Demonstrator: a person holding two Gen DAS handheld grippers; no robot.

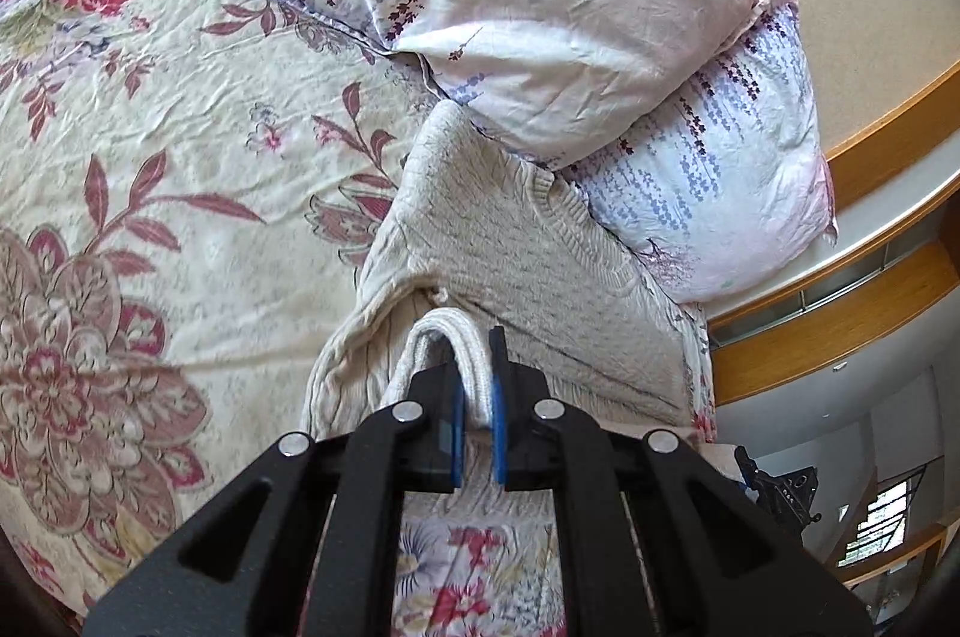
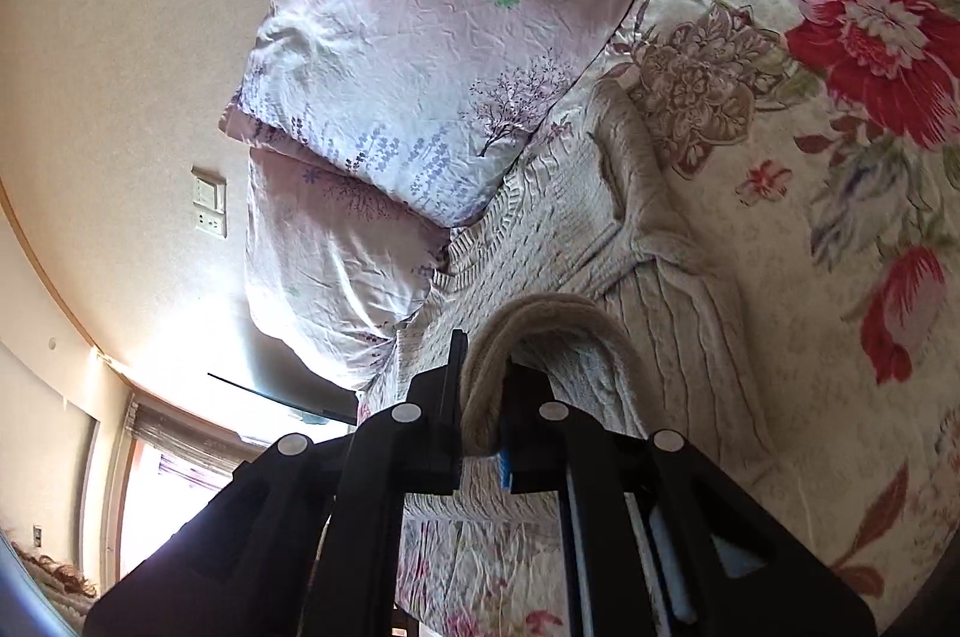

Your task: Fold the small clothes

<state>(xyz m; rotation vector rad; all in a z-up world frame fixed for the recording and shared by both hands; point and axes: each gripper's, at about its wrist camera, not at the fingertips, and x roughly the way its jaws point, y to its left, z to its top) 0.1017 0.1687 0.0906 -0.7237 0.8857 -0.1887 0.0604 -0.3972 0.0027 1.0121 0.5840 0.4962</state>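
The cream knit sweater (image 1: 498, 241) lies on the floral bedspread (image 1: 180, 145) against two stacked pillows (image 1: 540, 7) — its near part hidden behind the tongs. Left gripper (image 1: 477, 397) and right gripper (image 2: 483, 397) each pinch a folded edge — beige wall (image 2: 120, 67) beyond.

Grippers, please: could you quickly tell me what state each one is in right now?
Left gripper: closed on an edge of the cream knit garment.
Right gripper: closed on another edge of the same garment.
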